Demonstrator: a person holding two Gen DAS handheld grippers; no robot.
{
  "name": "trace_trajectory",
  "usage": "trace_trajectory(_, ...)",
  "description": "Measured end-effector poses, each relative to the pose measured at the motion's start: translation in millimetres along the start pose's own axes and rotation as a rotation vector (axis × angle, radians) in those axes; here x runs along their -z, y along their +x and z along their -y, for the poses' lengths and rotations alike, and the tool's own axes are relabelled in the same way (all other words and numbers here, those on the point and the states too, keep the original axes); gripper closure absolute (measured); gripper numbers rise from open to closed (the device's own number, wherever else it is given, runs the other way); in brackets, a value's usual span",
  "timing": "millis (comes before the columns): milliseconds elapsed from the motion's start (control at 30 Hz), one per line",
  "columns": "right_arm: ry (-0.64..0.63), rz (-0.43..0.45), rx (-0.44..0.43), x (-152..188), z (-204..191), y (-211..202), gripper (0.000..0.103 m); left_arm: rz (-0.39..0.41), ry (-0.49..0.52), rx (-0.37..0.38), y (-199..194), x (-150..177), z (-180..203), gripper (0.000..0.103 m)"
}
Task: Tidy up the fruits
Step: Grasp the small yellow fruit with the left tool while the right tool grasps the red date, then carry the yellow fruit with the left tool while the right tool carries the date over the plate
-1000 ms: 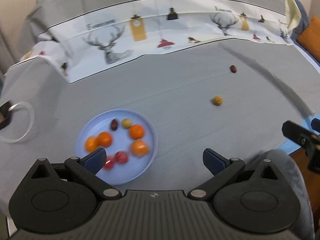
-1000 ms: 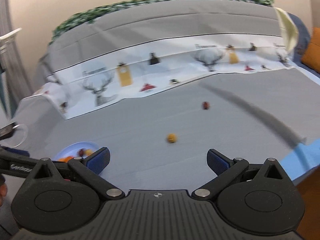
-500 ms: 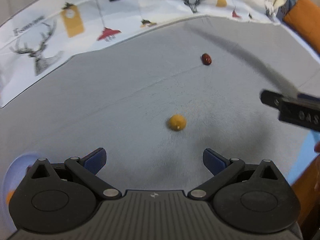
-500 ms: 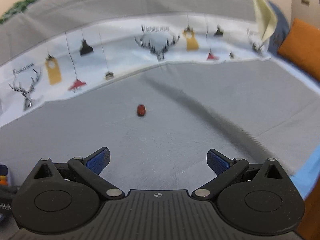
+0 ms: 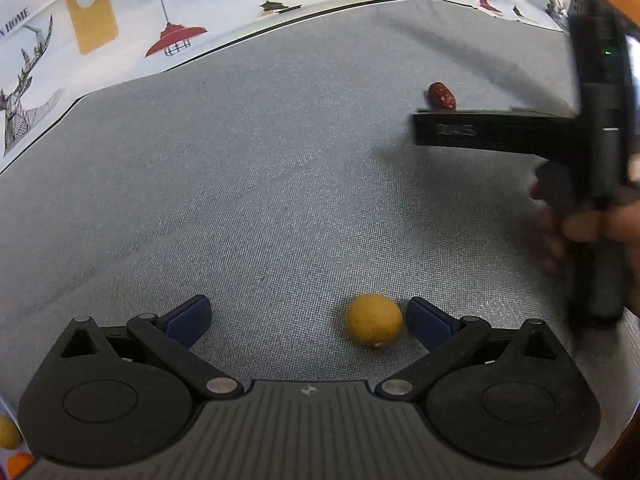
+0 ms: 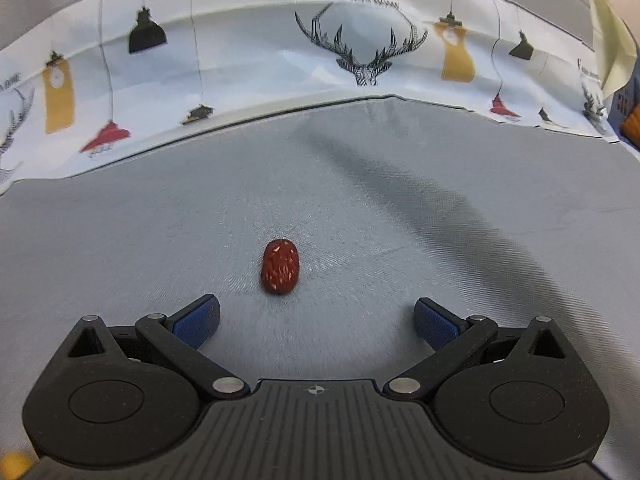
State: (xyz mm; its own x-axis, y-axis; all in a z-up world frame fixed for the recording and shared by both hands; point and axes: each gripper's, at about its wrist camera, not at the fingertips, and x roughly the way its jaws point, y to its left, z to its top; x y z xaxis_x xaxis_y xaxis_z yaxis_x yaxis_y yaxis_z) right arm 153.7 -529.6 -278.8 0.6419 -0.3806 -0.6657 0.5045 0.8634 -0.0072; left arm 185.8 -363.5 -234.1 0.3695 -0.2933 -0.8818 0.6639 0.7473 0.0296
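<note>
Grey woven cloth (image 5: 260, 184) underfoot of everything, stretched flat, likely over a bed, though hard to tell. Behind it, a white printed band (image 6: 280, 60) with antlered deer heads, hanging lamps and yellow tags, running the full width at the far edge. A long dark streak (image 6: 460, 208) slanting across the grey toward the right.

Far left, bottom corner of the left wrist view: slivers of yellow and orange fruit (image 5: 10, 444), mostly cut off by the frame and the gripper body.

Left gripper (image 5: 308, 318) low over the cloth, jaws spread wide and holding nothing. Between its blue fingertips (image 5: 188, 320), close to the right-hand one but not touching, a small round yellow fruit (image 5: 374, 319) resting on the cloth. Broad bare grey to the left and ahead, up to the printed band.

Further right and beyond, a wrinkled red date (image 5: 442, 96) lying alone, well apart from the yellow fruit. Just in front of it in that view, the black bar of the right gripper (image 6: 316, 322), gripped by the right hand (image 5: 592, 232), blocking the right margin.

From the right wrist view: jaws equally wide apart, empty; red date on the cloth just ahead of the fingertips, slightly left of centre, long axis pointing away. Open grey on both sides of it. Top right, a pale yellow cloth (image 6: 612, 36) and an orange corner (image 6: 632, 124) at the edge.
</note>
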Motion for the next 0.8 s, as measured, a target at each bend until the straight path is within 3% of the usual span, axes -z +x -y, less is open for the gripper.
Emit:
trace_trajectory(100, -0.007, 0.003, 0.003, -3, -3, 5, 0.001, -0.012, -0.009, -0.009, -1, -4, -1, 0.0)
trace_trajectory(133, -0.006, 0.005, 0.001, -3, -3, 5, 0.003, -0.017, -0.018, -0.023, -2, -4, -1, 0.005)
trace_trajectory(167, -0.01, 0.012, -0.006, -4, -3, 4, 0.007, -0.014, -0.023, -0.015, -6, -4, 0, 0.018)
trace_trajectory(200, -0.018, 0.026, -0.012, -4, -5, 1, 0.026, 0.0, -0.015, -0.003, -13, -3, 3, 0.029)
trace_trajectory(233, -0.034, 0.035, -0.02, -5, -6, -2, 0.056, 0.015, 0.005, -0.002, -18, -3, 7, 0.061)
trace_trajectory(267, -0.051, 0.031, -0.025, -6, -9, -3, 0.07, 0.018, 0.036, 0.001, -22, -3, 11, 0.073)
trace_trajectory(300, -0.068, 0.018, -0.024, -8, -12, -4, 0.082, 0.013, 0.048, -0.007, -25, -3, 15, 0.073)
trace_trajectory(467, 0.016, -0.003, -0.026, -15, -7, -35, 0.082, 0.032, 0.028, 0.011, -53, -1, 6, 0.073)
trace_trajectory(667, 0.038, 0.146, -0.108, -15, -12, -149, 0.082, 0.107, -0.022, -0.003, -127, 11, -29, 0.073)
trace_trajectory(800, 0.05, 0.23, -0.177, -8, -32, -237, 0.082, 0.139, -0.055, -0.047, -193, 38, -51, 0.073)
